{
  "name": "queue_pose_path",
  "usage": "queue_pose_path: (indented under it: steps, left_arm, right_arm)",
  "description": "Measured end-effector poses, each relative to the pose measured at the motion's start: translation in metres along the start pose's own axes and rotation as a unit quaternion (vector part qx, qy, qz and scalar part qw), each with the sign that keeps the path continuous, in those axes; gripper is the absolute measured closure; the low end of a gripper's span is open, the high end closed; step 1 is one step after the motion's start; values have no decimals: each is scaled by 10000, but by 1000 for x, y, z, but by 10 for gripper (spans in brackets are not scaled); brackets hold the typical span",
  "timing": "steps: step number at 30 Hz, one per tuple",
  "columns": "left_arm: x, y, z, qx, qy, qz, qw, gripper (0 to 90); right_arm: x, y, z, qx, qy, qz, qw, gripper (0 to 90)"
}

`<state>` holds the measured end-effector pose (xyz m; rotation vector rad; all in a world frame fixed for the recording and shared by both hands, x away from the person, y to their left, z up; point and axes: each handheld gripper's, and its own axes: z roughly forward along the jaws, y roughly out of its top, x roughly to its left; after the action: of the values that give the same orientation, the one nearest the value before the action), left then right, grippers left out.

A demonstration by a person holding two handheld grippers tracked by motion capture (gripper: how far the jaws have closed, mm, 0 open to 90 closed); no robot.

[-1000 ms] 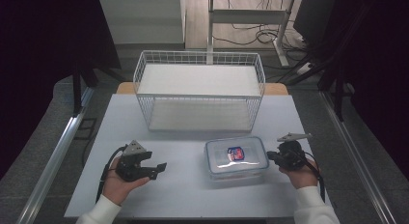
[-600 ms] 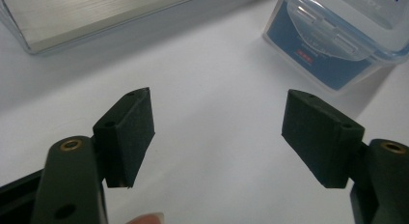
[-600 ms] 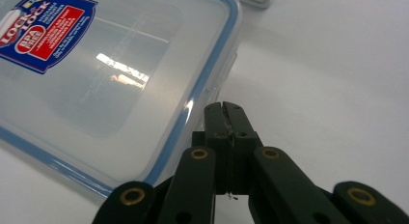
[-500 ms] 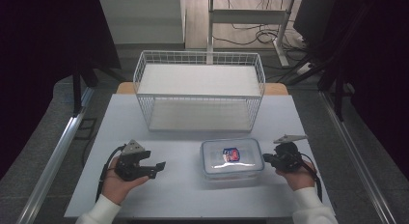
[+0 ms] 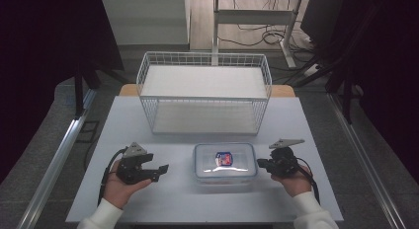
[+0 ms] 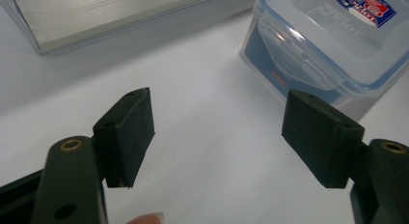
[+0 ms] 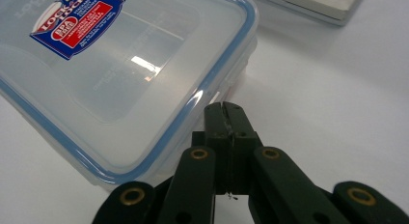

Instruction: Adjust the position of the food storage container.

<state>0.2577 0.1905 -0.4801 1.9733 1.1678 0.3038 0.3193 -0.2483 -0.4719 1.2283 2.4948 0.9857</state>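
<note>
The lidded container [image 5: 225, 162] sits on the counter [image 5: 148, 130] just before the wire basket [image 5: 204, 93]. Right gripper [image 5: 260, 164], jaws closed empty, reaches its side latch; left gripper [image 5: 163, 168] waits, jaws apart. Next: pry that latch.

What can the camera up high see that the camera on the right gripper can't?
The high view alone takes in the white wire basket, the left gripper with its jaws apart, both hands and the grey table edge to edge. The right gripper view alone gives the close look: the right gripper, jaws pressed together, at the side edge of the lid, and the blue seal running round it. Both show the clear plastic box with its red and blue sticker.
</note>
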Motion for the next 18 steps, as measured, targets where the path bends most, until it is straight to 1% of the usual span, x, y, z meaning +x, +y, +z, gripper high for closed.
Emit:
queue_pose_path:
  steps: [9,11,13,18]
  left_arm:
    - [0,0,0,-2,-9,-8,10000,269]
    - [1,0,0,-3,-2,15,10000,269]
    - [1,0,0,-7,-8,-10,10000,269]
    - [1,0,0,-5,-19,5,10000,269]
  right_arm:
    - [10,6,8,-9,149,-79,9999,887]
    - [12,7,11,-23,197,-97,9998,887]
    - [15,9,13,-13,237,-122,9996,887]
    - [24,12,19,-51,282,-150,9995,887]
